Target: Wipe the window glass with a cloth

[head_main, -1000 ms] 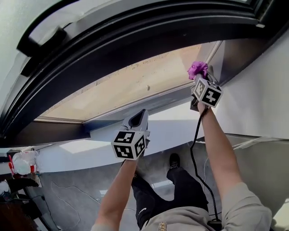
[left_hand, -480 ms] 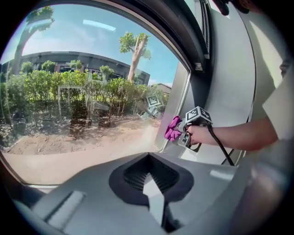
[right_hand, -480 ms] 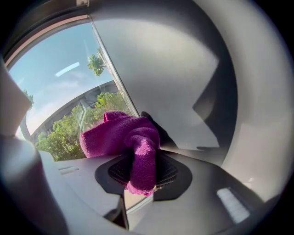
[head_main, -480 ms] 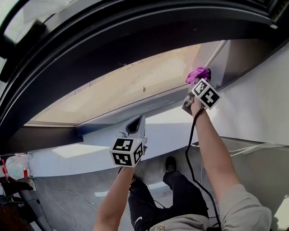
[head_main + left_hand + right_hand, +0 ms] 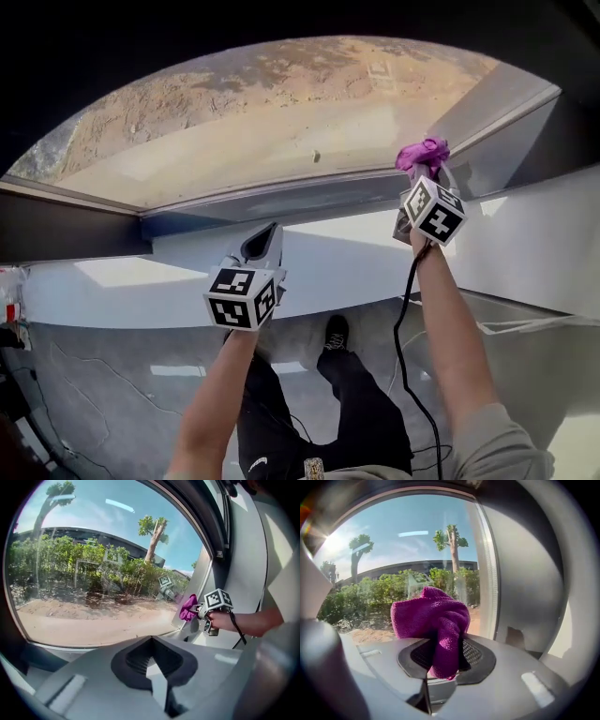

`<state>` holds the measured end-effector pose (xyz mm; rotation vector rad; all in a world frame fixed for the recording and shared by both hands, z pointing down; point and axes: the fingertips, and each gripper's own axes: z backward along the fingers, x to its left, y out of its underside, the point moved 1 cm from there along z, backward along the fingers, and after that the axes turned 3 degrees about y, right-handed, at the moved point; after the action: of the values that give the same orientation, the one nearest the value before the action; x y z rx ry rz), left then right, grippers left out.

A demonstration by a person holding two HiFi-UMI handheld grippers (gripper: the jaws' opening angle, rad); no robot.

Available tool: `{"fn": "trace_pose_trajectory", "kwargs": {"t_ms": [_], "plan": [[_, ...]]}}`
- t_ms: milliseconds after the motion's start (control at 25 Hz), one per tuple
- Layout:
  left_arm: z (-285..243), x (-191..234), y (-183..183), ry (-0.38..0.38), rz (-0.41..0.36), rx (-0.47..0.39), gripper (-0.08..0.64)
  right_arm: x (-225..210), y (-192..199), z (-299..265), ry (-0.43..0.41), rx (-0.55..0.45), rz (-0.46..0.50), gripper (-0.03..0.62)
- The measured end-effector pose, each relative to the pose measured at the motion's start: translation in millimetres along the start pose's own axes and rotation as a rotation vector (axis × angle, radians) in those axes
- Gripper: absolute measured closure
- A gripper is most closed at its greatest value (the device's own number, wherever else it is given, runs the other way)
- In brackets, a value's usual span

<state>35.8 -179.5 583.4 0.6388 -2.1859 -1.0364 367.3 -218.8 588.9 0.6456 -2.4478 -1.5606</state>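
Note:
A purple cloth (image 5: 421,153) is bunched in my right gripper (image 5: 425,173), which is shut on it at the window glass's (image 5: 281,103) lower right corner. In the right gripper view the cloth (image 5: 436,623) hangs down between the jaws, close to the pane (image 5: 403,559) and the right frame post (image 5: 487,573). My left gripper (image 5: 263,246) is lower and to the left, over the white sill, jaws shut with nothing in them. The left gripper view shows the cloth (image 5: 188,607) and right gripper (image 5: 200,611) off to its right.
A dark window frame (image 5: 66,234) borders the glass, with a white sill (image 5: 347,253) below it. Grey floor (image 5: 112,394) lies underneath, with the person's legs and shoe (image 5: 334,333). A black cable (image 5: 405,328) hangs from the right gripper. Some clutter sits at the far left edge (image 5: 7,309).
The head view has tilted up, so the glass fills more of the frame. Both grippers keep about the same places, and the cloth stays at the lower right corner.

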Motion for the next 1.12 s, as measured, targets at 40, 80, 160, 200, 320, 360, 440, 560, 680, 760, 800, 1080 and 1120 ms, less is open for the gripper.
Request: {"fn": "trace_pose_trajectory", "kwargs": {"t_ms": [40, 80, 160, 200, 320, 360, 440, 560, 680, 760, 800, 1080, 1120], "plan": [[6.4, 8.4, 1.6, -0.012, 0.008, -0.006, 0.560, 18.0, -0.4, 5.8, -0.030, -0.003, 0.025, 0.471], [13.3, 16.2, 3.1, -0.024, 0.015, -0.010, 0.560, 36.2, -0.2, 12.1, -0.058, -0.003, 0.046, 0.471], [28.5, 30.6, 4.5, -0.044, 0.024, -0.017, 0.560, 71.5, 1.1, 24.3, -0.104, 0.003, 0.073, 0.471], [36.5, 37.3, 4.1, -0.052, 0.027, -0.022, 0.560, 88.5, 1.6, 30.0, -0.123, 0.005, 0.079, 0.471], [61.7, 56.7, 3.2, -0.072, 0.030, -0.034, 0.560, 138.1, 4.0, 45.8, -0.164, 0.012, 0.090, 0.471], [70.9, 63.2, 4.1, -0.080, 0.030, -0.036, 0.560, 155.1, 6.1, 50.7, -0.175, 0.012, 0.101, 0.471], [90.9, 76.5, 7.3, -0.097, 0.030, -0.038, 0.560, 189.9, 13.3, 59.7, -0.198, 0.011, 0.130, 0.471], [123.5, 99.3, 15.2, -0.136, 0.037, -0.045, 0.560, 245.0, 29.6, 71.7, -0.251, 0.025, 0.138, 0.471], [156.1, 128.9, 24.6, -0.178, 0.060, -0.057, 0.560, 301.6, 46.1, 82.9, -0.301, 0.043, 0.135, 0.471], [178.2, 151.3, 27.7, -0.206, 0.068, -0.061, 0.560, 337.7, 55.0, 90.2, -0.327, 0.056, 0.134, 0.471], [188.7, 162.5, 28.5, -0.221, 0.070, -0.062, 0.560, 356.3, 59.0, 94.3, -0.346, 0.060, 0.141, 0.471], [237.1, 224.1, 48.6, -0.287, 0.104, -0.081, 0.560, 470.1, 90.7, 118.1, -0.475, 0.071, 0.241, 0.471], [243.7, 232.1, 53.1, -0.294, 0.112, -0.083, 0.560, 486.3, 97.1, 122.1, -0.494, 0.076, 0.249, 0.471]]}}
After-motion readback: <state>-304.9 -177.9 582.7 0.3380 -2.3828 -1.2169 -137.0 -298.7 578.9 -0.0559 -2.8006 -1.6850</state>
